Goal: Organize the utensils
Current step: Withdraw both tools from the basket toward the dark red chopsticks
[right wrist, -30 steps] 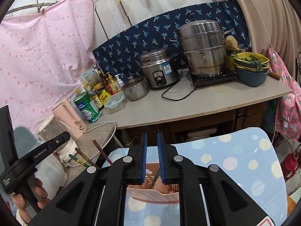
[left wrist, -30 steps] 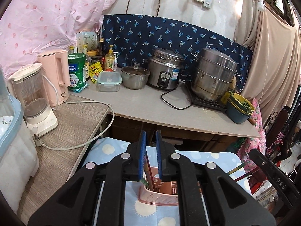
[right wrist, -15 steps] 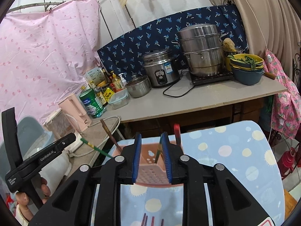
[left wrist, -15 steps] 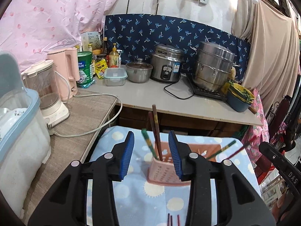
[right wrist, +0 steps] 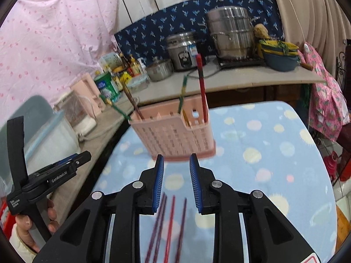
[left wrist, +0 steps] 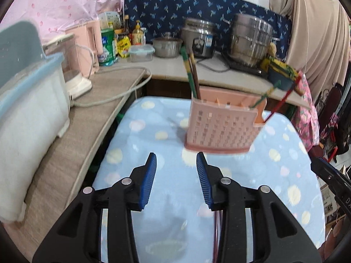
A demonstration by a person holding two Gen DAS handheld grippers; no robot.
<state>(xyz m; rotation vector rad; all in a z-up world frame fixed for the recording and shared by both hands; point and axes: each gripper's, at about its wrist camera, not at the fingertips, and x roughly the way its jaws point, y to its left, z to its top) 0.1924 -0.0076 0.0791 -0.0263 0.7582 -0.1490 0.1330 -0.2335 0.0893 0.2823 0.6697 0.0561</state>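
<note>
A pink slotted utensil holder (left wrist: 221, 125) stands on the blue dotted cloth (left wrist: 153, 192); it also shows in the right wrist view (right wrist: 175, 135). Chopsticks stand in it: a green and a brown one (left wrist: 192, 74) at its left end, a green and a red one (left wrist: 278, 100) leaning out at its right end. Several loose red and purple chopsticks (right wrist: 171, 223) lie on the cloth under my right gripper (right wrist: 176, 182). My left gripper (left wrist: 176, 179) and right gripper are both open and empty, nearer than the holder and apart from it.
A counter (left wrist: 175, 70) behind holds a rice cooker (left wrist: 198, 37), steel pots (left wrist: 250, 37), stacked bowls (right wrist: 278, 54), bottles and a green tin (left wrist: 107, 48). At left stand a blender (left wrist: 74, 70), a pink kettle (left wrist: 90, 41) and a white bin (left wrist: 28, 100).
Both grippers opened, letting go of chopsticks that now stand in the holder, and drew back from it. The loose chopsticks on the cloth came into view.
</note>
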